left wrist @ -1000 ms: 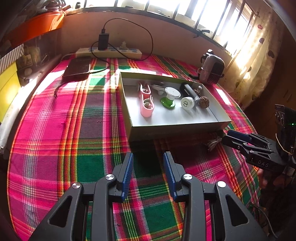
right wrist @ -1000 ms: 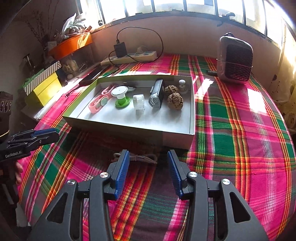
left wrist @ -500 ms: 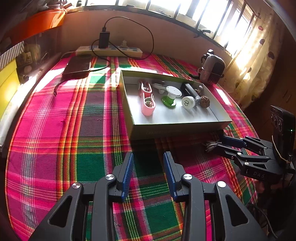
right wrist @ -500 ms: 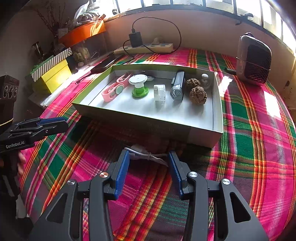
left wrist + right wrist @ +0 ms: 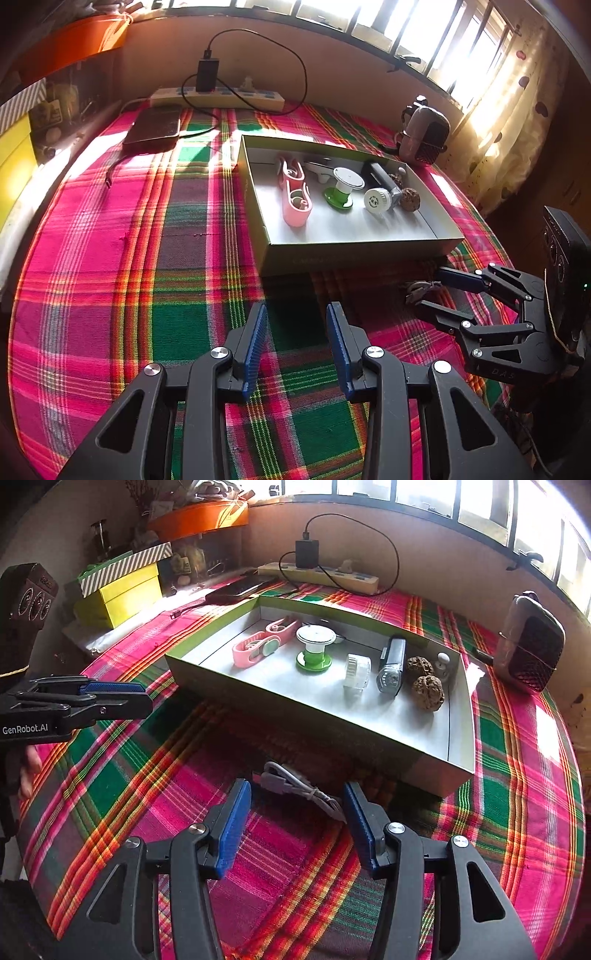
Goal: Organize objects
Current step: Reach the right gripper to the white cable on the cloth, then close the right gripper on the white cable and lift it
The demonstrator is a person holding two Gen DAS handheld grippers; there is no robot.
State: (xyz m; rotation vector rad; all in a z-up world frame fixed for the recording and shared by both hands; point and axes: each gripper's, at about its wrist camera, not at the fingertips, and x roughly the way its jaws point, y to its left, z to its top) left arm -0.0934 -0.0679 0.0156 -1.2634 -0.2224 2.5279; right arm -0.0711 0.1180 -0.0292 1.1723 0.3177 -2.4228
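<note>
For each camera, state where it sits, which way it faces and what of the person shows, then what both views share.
Left wrist: on the left tongs, facing down-forward over the plaid cloth; right tongs show at right.
Right wrist: on the right tongs, jaws opening around the bundled cable; left tongs and a hand show at left.
Shared: the box, power strip.

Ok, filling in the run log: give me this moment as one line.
stage: reaching for cable | right gripper: opening, cable between jaws, not gripped | left gripper: open, empty | box: behind cable
</note>
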